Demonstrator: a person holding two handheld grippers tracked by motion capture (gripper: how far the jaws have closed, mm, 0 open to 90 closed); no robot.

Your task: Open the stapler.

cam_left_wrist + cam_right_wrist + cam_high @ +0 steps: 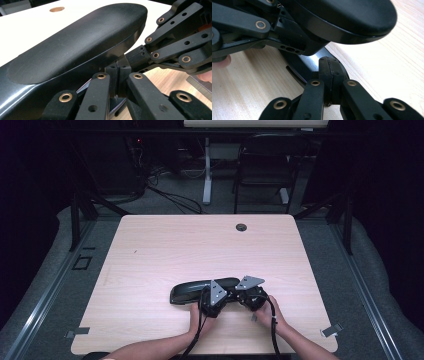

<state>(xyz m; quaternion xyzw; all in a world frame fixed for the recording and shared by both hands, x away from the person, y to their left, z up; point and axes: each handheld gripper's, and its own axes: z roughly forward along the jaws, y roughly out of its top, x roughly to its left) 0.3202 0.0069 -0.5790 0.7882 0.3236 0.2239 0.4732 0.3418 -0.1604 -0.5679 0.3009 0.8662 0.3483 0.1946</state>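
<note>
A long black casing with a matte top and glossy sides lies on the wooden table, near its front edge. Both grippers meet at the casing's right end. My left gripper is shut, its pads pressed together right under the casing's rim. My right gripper is also shut, its tips resting against a glossy black plate under the casing. In the left gripper view my left gripper faces the right gripper from close by. Nothing shows between either pair of pads.
A round cable hole sits near the table's far edge. Beyond the table stand a dark chair and a white desk leg, with cables on the floor. Tape tabs mark the front corners.
</note>
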